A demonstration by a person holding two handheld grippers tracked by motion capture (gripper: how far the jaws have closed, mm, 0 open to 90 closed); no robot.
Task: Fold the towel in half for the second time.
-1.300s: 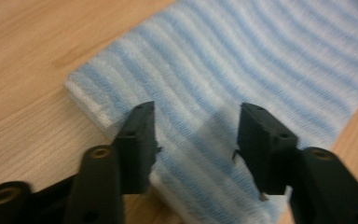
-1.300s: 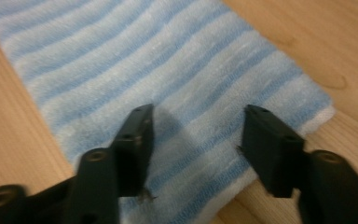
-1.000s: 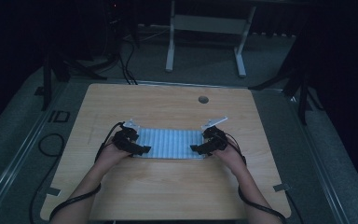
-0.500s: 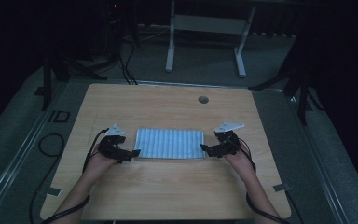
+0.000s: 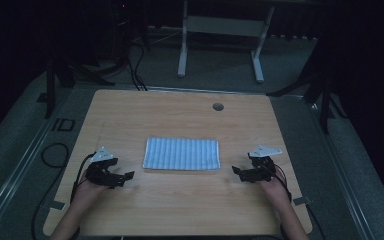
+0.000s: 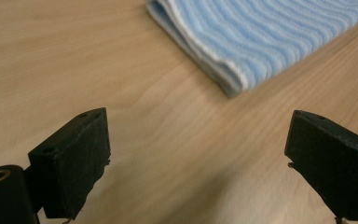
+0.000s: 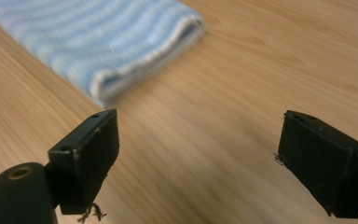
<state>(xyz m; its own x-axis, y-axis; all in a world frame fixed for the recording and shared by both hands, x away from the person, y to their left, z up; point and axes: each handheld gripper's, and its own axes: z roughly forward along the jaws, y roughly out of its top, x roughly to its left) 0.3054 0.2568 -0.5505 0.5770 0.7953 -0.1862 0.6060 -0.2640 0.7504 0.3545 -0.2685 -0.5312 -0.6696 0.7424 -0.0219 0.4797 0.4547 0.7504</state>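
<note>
Here the left gripper (image 5: 125,176) sits low over the near-left part of the table (image 5: 180,120), its 2 black jaws spread wide with nothing but bare wood between them; they have just been opening a little further. In the left gripper view the 2 pads (image 6: 77,158) stand far apart at the bottom corners, and the folded towel's corner lies beyond them, well clear of both. The hand (image 5: 87,190) behind it comes in from the bottom edge, with a black cable (image 5: 55,165) looping off the table's left side.

Across the table the right gripper (image 5: 237,172) mirrors it at the near-right, jaws likewise wide apart and holding nothing. In the right gripper view its pads (image 7: 91,156) frame plain wood grain, and a few loose threads hang from the lower edge of one pad. The towel's rounded fold lies ahead and off to one side, not touching either pad.

Between the 2 grippers, apart from both, lies the blue-and-white striped towel (image 5: 181,154), folded into a neat flat rectangle in the middle of the table, its long side running left to right. Farther back, near the table's far edge, there is a round cable hole (image 5: 218,106). Beyond the table stands a white frame (image 5: 220,35) on the dim grey floor.
</note>
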